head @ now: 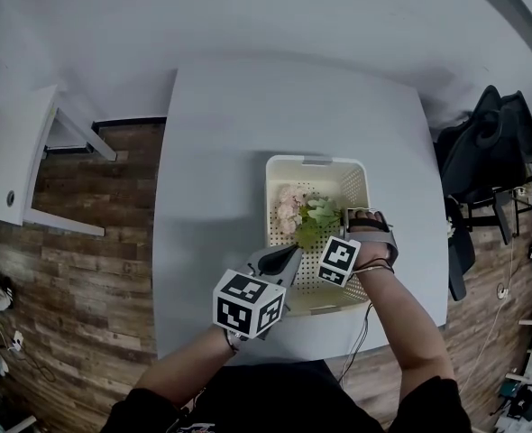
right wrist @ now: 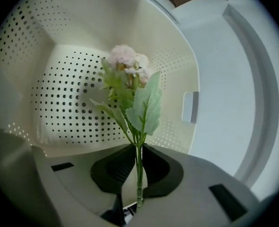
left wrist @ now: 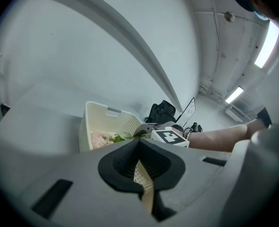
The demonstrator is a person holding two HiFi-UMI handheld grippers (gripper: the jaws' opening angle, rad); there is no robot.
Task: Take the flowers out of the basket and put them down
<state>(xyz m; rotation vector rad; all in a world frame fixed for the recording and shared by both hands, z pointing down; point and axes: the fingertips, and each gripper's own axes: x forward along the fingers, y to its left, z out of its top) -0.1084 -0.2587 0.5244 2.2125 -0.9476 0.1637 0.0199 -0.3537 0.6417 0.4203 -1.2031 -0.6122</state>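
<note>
A cream perforated basket (head: 316, 160) stands on the white table (head: 212, 170). Pink flowers (head: 292, 207) with green leaves lie inside it. My right gripper (head: 318, 234) reaches down into the basket, its marker cube just behind. In the right gripper view the right gripper (right wrist: 137, 149) is shut on the thin green stem (right wrist: 139, 167) of a pink flower (right wrist: 128, 58), which stands up before the basket's wall (right wrist: 59, 93). My left gripper (head: 284, 258) is at the basket's near left wall. In the left gripper view the left gripper (left wrist: 140, 148) is shut on a strip of that wall (left wrist: 143, 181).
A black chair (head: 482, 152) stands off the table's right side. A white desk (head: 13, 161) sits to the left over a wooden floor. The table's bare top stretches left of and beyond the basket (left wrist: 90, 122).
</note>
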